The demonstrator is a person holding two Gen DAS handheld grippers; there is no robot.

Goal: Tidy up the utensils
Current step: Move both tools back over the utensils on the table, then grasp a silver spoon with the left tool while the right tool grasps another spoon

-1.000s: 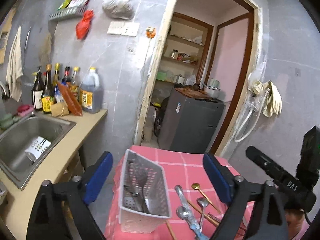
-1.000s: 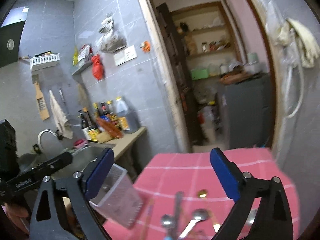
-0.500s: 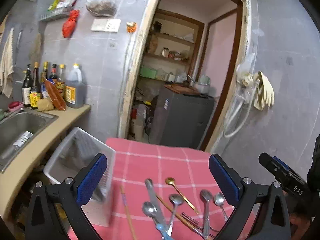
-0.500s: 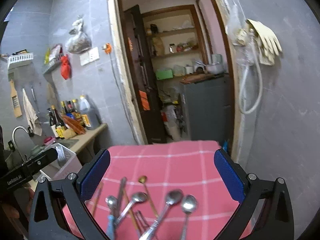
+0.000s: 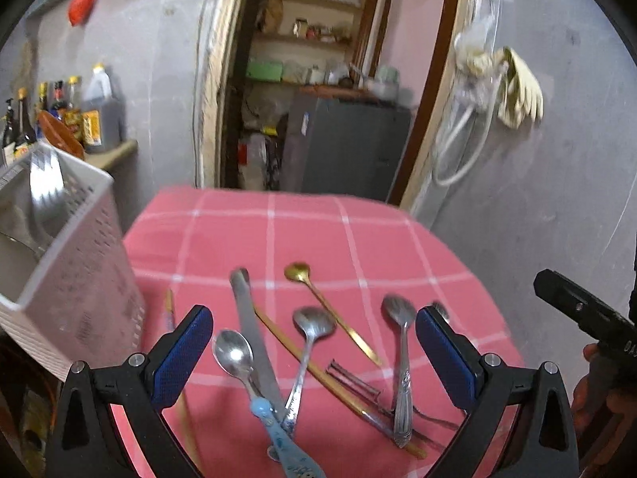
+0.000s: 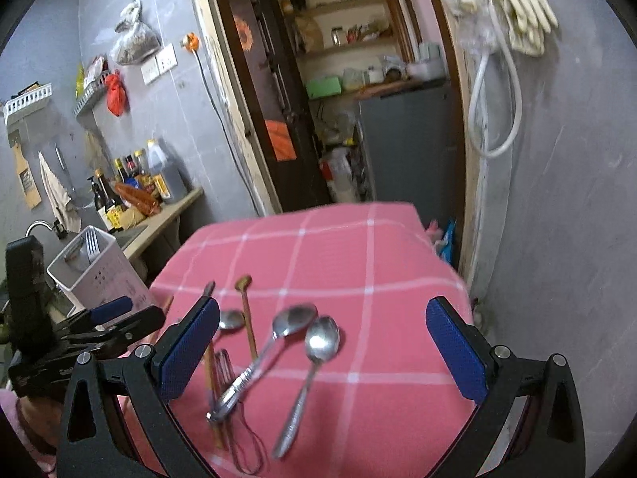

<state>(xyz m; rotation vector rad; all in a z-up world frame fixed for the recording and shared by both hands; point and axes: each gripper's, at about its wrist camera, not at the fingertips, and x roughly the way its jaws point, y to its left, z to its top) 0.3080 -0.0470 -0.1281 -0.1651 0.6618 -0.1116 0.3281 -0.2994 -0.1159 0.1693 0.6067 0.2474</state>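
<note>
Several utensils lie loose on a pink checked tablecloth (image 5: 302,231) (image 6: 378,263): steel spoons (image 5: 312,324) (image 6: 320,340), a gold spoon (image 5: 298,271), a table knife (image 5: 249,318), a blue-handled spoon (image 5: 233,352) and gold chopsticks (image 5: 318,370). A white perforated utensil holder (image 5: 75,271) (image 6: 99,275) stands at the table's left edge, with a fork inside. My left gripper (image 5: 312,352) hovers open above the spoons, nothing between its fingers. My right gripper (image 6: 322,352) also hangs open over two steel spoons, touching none. The left gripper (image 6: 107,318) shows at the right view's left side.
A counter with sauce bottles (image 6: 131,183) and a sink lies left of the table. Behind the table an open doorway shows a grey cabinet (image 5: 346,143) and shelves. A hose and gloves (image 6: 517,12) hang on the right wall. A hand (image 5: 593,394) holds the right gripper.
Both grippers have swung right and dipped toward the table; the utensils now fill the lower middle of each view. The holder has slid to the left edge. Both jaws stand slightly wider.
</note>
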